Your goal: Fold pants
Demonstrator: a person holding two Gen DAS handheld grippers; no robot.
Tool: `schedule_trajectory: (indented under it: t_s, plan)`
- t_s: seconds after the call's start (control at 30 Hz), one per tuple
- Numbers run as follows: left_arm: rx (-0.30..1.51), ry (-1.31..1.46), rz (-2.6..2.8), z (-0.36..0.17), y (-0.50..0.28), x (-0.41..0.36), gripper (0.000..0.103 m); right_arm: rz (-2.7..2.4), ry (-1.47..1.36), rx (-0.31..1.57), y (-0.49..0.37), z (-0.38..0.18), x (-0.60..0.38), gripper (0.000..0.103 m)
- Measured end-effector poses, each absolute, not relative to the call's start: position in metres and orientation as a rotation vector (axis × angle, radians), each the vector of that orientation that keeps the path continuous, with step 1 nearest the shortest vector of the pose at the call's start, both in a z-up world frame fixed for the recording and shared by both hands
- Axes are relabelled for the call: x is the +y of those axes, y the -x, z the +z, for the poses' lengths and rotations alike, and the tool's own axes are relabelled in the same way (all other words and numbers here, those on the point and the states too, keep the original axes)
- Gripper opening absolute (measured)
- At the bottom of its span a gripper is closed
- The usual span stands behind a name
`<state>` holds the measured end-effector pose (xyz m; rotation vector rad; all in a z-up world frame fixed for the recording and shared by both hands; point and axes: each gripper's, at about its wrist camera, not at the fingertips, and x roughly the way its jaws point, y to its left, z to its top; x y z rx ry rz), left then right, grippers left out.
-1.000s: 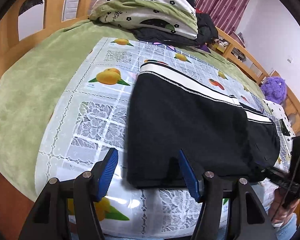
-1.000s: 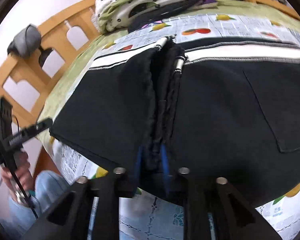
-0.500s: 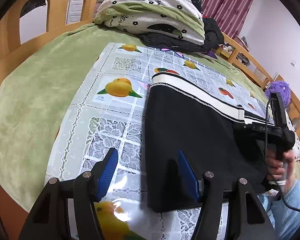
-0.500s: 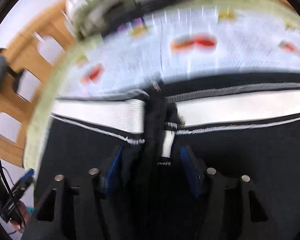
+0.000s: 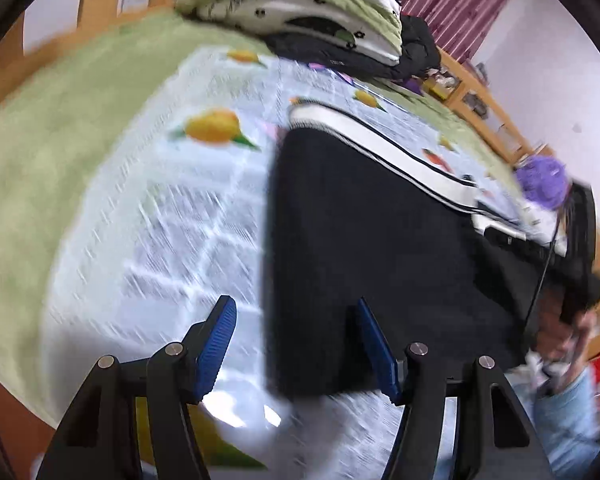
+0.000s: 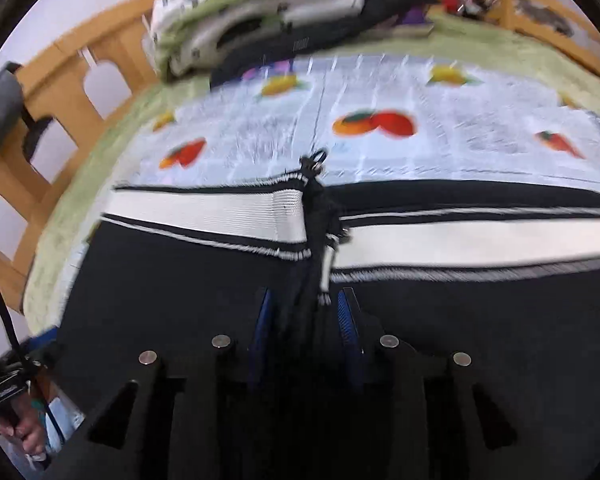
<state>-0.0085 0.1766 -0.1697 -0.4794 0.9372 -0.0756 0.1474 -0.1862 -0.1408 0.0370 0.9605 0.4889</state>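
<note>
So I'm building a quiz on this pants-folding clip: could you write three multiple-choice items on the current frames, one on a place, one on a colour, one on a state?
1. Where do the pants lie?
A. on the fruit-print cloth
B. on the floor
C. on the folded bedding

2. What colour is the broad waistband?
A. red
B. white
C. green

3. How is the left hand-held gripper?
A. shut on the pants
B. shut on the cloth
C. open, with nothing held

Key: 1 A, the cloth shows around the black fabric. 2 B, a white band with dark edging runs along the top. 3 C, its blue pads stand wide apart over the near edge of the pants.
</note>
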Motion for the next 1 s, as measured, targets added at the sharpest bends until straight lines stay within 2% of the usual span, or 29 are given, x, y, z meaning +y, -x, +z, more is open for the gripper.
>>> schedule_trajectory:
  t_s: [0.13, 0.23, 0.3, 0.37, 0.43, 0.53, 0.6, 0.7, 0.83, 1.0]
  plan:
    - [0.914, 0.552, -0.112, -0.179, 0.019, 0.169, 0.059, 0.511, 0.001, 0.872, -0.090, -0.128, -0.207, 0.035]
    - [0.904, 0.613, -0.095, -0.182, 0.014, 0.167, 0.058, 0.544, -0.006, 0.911, -0.059, -0.155, -0.213, 0.034]
    - [0.917, 0.671, -0.057, -0.183, 0.009, 0.168, 0.057, 0.528, -0.067, 0.917, -0.053, -0.178, -0.219, 0.041]
    - [0.942, 0.673, 0.000, -0.179, 0.003, 0.166, 0.051, 0.528, -0.108, 0.914, -0.051, -0.178, -0.222, 0.041]
    - [0.971, 0.613, 0.045, -0.173, -0.001, 0.160, 0.038, 0.532, -0.173, 0.916, -0.054, -0.168, -0.231, 0.042]
    - [0.921, 0.480, 0.054, -0.146, 0.000, 0.139, 0.020, 0.496, -0.180, 0.859, -0.047, -0.150, -0.251, 0.042]
    - [0.850, 0.365, 0.062, -0.115, 0.001, 0.111, 0.017, 0.424, -0.106, 0.813, -0.039, -0.140, -0.267, 0.042]
    - [0.746, 0.241, 0.008, -0.072, 0.000, 0.061, 0.015, 0.331, -0.084, 0.761, -0.035, -0.134, -0.302, 0.043]
    - [0.693, 0.130, -0.124, -0.039, -0.013, -0.015, 0.014, 0.271, -0.172, 0.764, -0.037, -0.133, -0.355, 0.043]
    - [0.782, 0.154, -0.347, -0.060, -0.037, -0.096, 0.014, 0.207, -0.229, 0.827, -0.037, -0.136, -0.404, 0.043]
